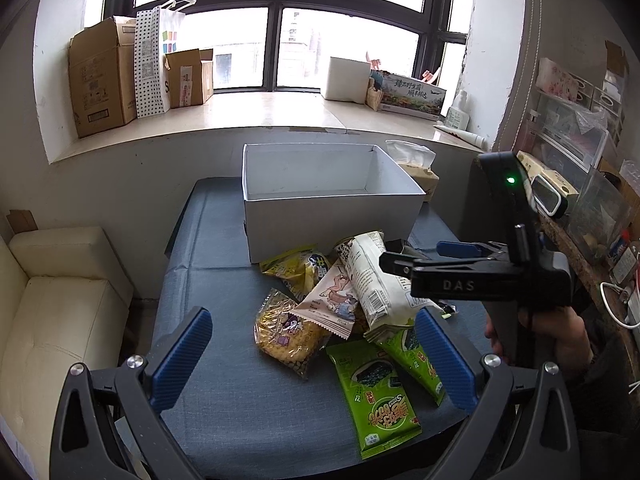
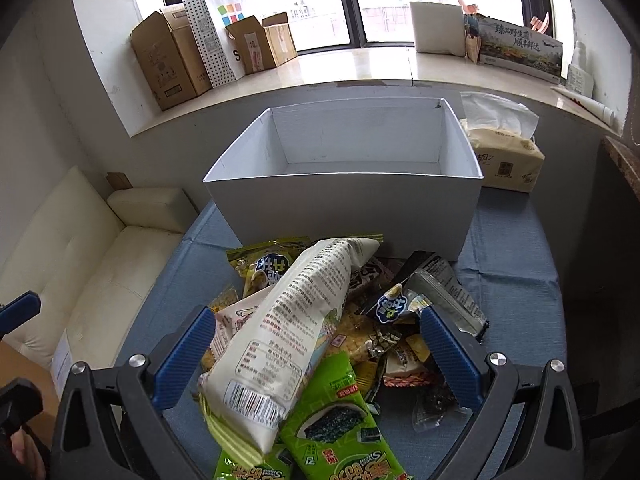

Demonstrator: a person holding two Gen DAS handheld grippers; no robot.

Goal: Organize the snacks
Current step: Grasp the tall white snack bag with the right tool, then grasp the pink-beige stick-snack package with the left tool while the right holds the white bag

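Left wrist view: I am holding my left gripper (image 1: 314, 354) with its blue pads spread wide, gripping nothing, above the near edge of the blue tablecloth (image 1: 224, 288). The snack pile (image 1: 340, 308) is lying between the pads and the white box (image 1: 332, 200), which is sitting at the far end of the table, open-topped. A yellow corn-snack bag (image 1: 288, 336) and a green seaweed packet (image 1: 376, 392) are lying nearest me. My right gripper (image 1: 404, 258) is reaching in from the right, its tips right at the long white packet (image 1: 372, 276); whether they are touching it, I cannot tell.

Right wrist view: I am holding the right gripper (image 2: 316, 354) spread, its pads flanking the white packet (image 2: 288, 328) without clamping it. The pile is lying just before the box (image 2: 344, 208); a tissue pack (image 2: 504, 156) is sitting beside the box's right wall.
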